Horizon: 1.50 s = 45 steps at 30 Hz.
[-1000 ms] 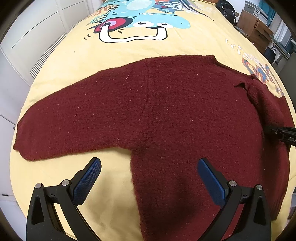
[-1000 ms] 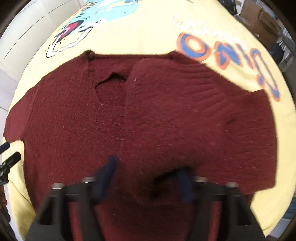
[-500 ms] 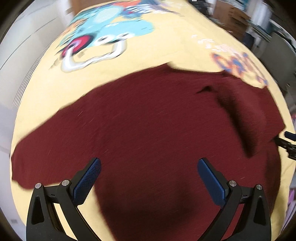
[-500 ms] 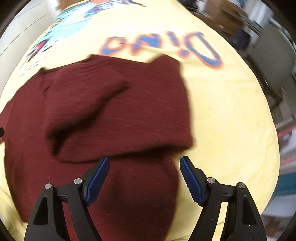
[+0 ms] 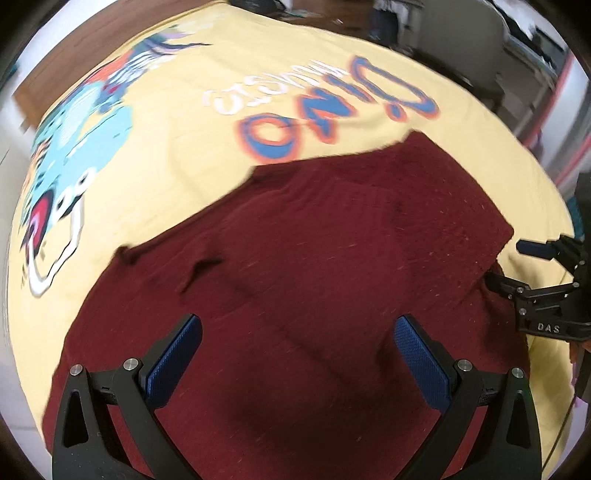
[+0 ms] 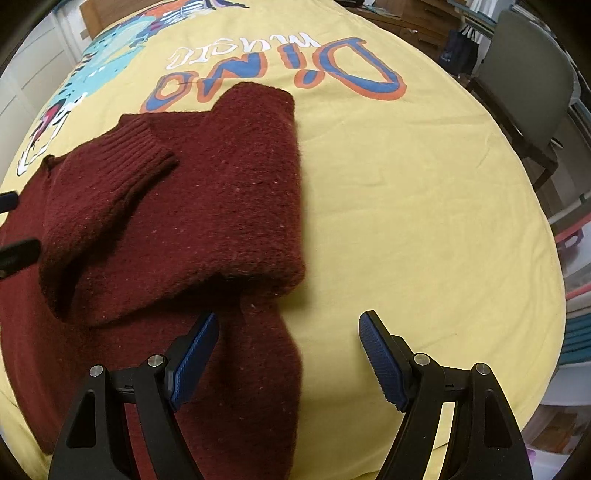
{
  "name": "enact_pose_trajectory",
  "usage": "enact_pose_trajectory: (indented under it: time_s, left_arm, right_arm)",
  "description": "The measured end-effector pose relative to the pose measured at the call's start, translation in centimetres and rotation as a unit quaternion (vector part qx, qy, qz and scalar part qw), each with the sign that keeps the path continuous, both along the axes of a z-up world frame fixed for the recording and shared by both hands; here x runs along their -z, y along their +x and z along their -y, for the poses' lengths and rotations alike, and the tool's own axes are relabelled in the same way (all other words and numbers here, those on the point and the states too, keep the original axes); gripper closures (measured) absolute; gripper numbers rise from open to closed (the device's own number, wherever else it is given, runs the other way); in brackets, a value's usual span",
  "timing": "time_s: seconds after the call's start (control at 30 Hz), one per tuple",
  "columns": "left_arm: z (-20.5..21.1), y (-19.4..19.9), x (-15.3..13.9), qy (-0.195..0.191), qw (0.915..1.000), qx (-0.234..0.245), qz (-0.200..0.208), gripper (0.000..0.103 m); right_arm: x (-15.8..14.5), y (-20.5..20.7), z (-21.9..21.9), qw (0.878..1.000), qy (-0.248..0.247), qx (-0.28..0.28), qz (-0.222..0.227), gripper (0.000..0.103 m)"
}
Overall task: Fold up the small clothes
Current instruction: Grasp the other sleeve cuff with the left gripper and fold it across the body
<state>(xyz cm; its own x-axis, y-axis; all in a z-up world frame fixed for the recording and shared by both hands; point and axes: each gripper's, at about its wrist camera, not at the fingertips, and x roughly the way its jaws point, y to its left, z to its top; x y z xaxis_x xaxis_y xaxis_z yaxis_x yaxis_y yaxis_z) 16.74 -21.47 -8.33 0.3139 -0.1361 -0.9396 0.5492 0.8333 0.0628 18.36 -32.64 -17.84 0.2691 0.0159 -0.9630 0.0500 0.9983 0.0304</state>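
Sweater (image 6: 177, 221) lying up-left of our right gripper (image 6: 288, 363) | nearer hand | both grippers' fingers (image 5: 173, 360) spreading empty, left gripper (image 5: 297, 360) hovering mid-body

A yellow sheet (image 6: 406, 206) is lying spread over the bed, wrinkling slightly in places. Large blue letters edged in orange (image 6: 354, 70) are running across it upside down, with smaller white lettering (image 6: 236, 48) sitting just beyond them. A light-blue cartoon dinosaur (image 5: 85, 122) with a red mouth is stretching along the sheet's left part. A grey-green chair (image 6: 532, 85) is standing beside the bed at the right, and a dark bag (image 6: 460, 48) is hanging near it. Wooden furniture (image 6: 410, 18) is standing behind, too blurred to be telling more.
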Motion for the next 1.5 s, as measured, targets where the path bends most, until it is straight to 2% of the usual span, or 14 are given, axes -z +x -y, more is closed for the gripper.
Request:
enact_pose_trajectory:
  time_s: [0.2,0.3,0.4,0.47,0.5,0.6,0.63,0.8,0.93,1.0,1.03,1.07,1.33,1.5]
  left_arm:
    - [3.3,1.8,4.4,0.054,0.9979,0.029,-0.023,0.001]
    - [4.2,2.2,5.8,0.082,0.9956,0.043,-0.015,0.001]
    - [4.5,2.4,6.9,0.099,0.993,0.062,-0.019,0.011]
    - [4.5,2.7,7.0,0.097,0.9927,0.069,-0.019,0.037]
    - [4.2,2.9,7.0,0.091,0.9934,0.066,-0.022,0.042]
    - [3.0,4.0,6.3,0.068,0.9963,0.045,-0.027,0.073]
    - [2.2,4.4,5.9,0.062,0.9969,0.04,-0.027,0.088]
    - [-2.4,6.1,3.6,0.014,0.9998,-0.003,-0.016,0.089]
    - [-7.4,6.8,1.8,-0.028,0.9983,-0.051,-0.005,0.089]
    - [-9.5,6.9,1.2,-0.039,0.9968,-0.069,0.002,0.09]
    - [-10.8,6.9,1.0,-0.046,0.9956,-0.081,0.005,0.09]
    - [-11.6,6.8,0.9,-0.053,0.9945,-0.09,0.006,0.09]
    - [-15.5,3.6,-0.7,-0.106,0.979,-0.174,0.005,0.09]
    - [-18.4,1.4,0.9,-0.134,0.9646,-0.226,-0.02,0.09]
  right_arm:
    - [0.8,0.3,0.5,1.0,0.009,0.004,-0.006,0.024]
    - [1.2,0.5,0.6,1.0,0.012,0.004,-0.01,0.024]
    - [1.5,0.8,0.2,1.0,0.011,-0.001,-0.012,0.024]
    - [1.8,1.1,-0.1,1.0,0.005,-0.005,-0.012,0.024]
    - [1.9,1.2,-0.2,1.0,0.002,-0.006,-0.013,0.024]
    - [2.2,1.2,-0.4,1.0,-0.001,-0.006,-0.015,0.024]
    - [2.2,1.3,-0.5,1.0,0.0,-0.007,-0.015,0.024]
    - [1.8,1.7,-1.2,1.0,0.003,-0.018,-0.006,0.026]
    - [1.3,2.3,-2.0,1.0,0.002,-0.019,0.003,0.06]
    - [1.2,2.8,-2.3,1.0,-0.002,-0.019,0.001,0.07]
    - [1.2,3.1,-2.5,1.0,-0.004,-0.021,0.001,0.081]
    - [1.1,3.3,-2.7,1.0,-0.005,-0.023,0.0,0.086]
    - [0.6,3.3,-4.2,0.999,-0.008,-0.049,0.002,0.087]
    - [1.3,2.9,-5.6,0.997,-0.022,-0.067,-0.011,0.087]
